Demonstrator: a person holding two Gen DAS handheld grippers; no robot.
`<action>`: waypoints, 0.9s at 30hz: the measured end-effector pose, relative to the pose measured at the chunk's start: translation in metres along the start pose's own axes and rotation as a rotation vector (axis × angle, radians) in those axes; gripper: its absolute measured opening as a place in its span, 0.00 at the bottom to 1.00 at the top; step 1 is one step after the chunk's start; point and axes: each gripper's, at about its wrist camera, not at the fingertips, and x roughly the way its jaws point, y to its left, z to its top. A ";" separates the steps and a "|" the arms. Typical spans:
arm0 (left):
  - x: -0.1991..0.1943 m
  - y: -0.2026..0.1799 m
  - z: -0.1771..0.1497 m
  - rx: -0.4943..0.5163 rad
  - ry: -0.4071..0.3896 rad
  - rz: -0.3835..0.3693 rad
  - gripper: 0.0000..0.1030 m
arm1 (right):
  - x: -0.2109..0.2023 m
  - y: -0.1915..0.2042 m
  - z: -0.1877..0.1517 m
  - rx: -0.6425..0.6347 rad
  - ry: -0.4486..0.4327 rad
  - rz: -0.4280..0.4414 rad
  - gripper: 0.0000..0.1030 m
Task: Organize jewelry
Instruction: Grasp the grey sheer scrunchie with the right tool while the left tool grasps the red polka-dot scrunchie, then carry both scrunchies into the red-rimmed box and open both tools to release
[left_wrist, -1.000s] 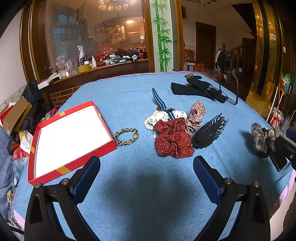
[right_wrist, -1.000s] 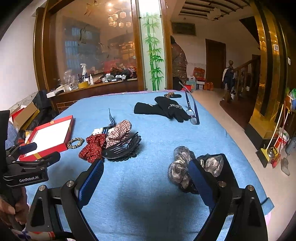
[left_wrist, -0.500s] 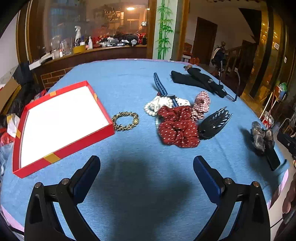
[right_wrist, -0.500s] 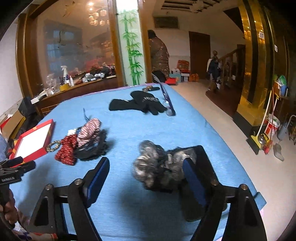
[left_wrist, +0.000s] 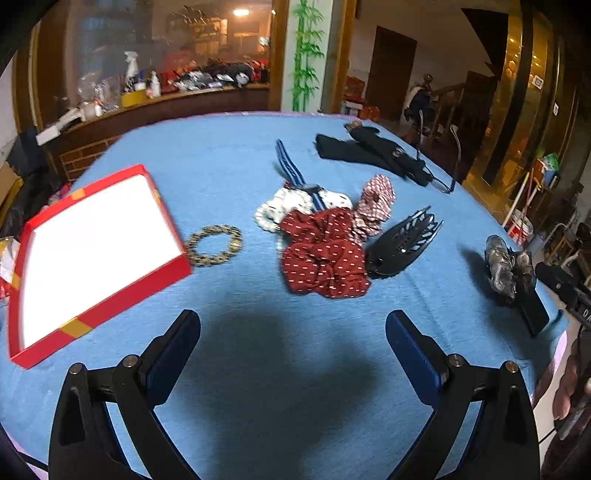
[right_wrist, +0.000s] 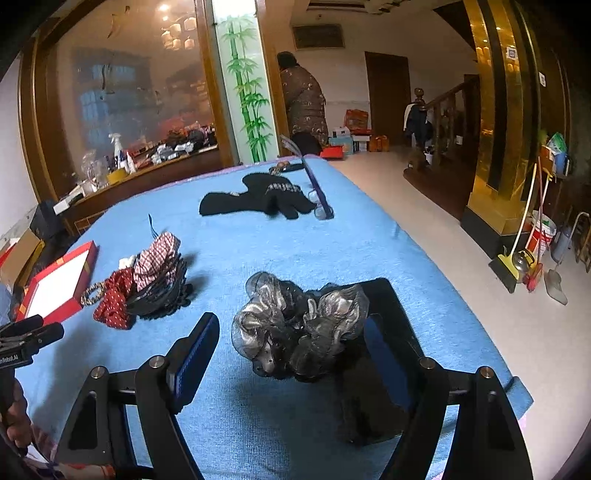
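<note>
A grey organza scrunchie (right_wrist: 295, 325) lies near the right edge of the blue tablecloth (right_wrist: 332, 251). My right gripper (right_wrist: 291, 332) stands open around it, the left pad clear of the fabric and the right finger close against it. Over bare cloth at the front, my left gripper (left_wrist: 291, 328) is open and holds nothing. Ahead of it lie a leopard-print bracelet (left_wrist: 214, 245), a dark red dotted scrunchie (left_wrist: 325, 258), a checked scrunchie (left_wrist: 375, 201), a black claw clip (left_wrist: 402, 242) and white beads (left_wrist: 277, 210). A red box (left_wrist: 122, 291) with a white inside sits to the left.
Black gloves (right_wrist: 258, 195) and a pair of glasses (right_wrist: 317, 199) lie at the far side of the table. A blue striped headband (left_wrist: 290, 170) sticks out behind the pile. A person (right_wrist: 304, 103) stands beyond the table. The table edge drops off just right of the grey scrunchie.
My right gripper has shifted so that the grey scrunchie now sits between its fingers, and the jaws have narrowed a little. The left gripper has tilted down and come closer to the cloth.
</note>
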 end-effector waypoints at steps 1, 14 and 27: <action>0.005 -0.002 0.002 0.001 0.016 -0.013 0.97 | 0.003 0.000 0.000 -0.003 0.010 0.002 0.82; 0.083 -0.021 0.033 0.020 0.124 -0.015 0.74 | 0.061 0.017 -0.005 -0.133 0.169 -0.061 0.84; 0.066 -0.017 0.026 0.003 0.070 -0.015 0.14 | 0.048 0.019 -0.001 -0.073 0.124 0.067 0.28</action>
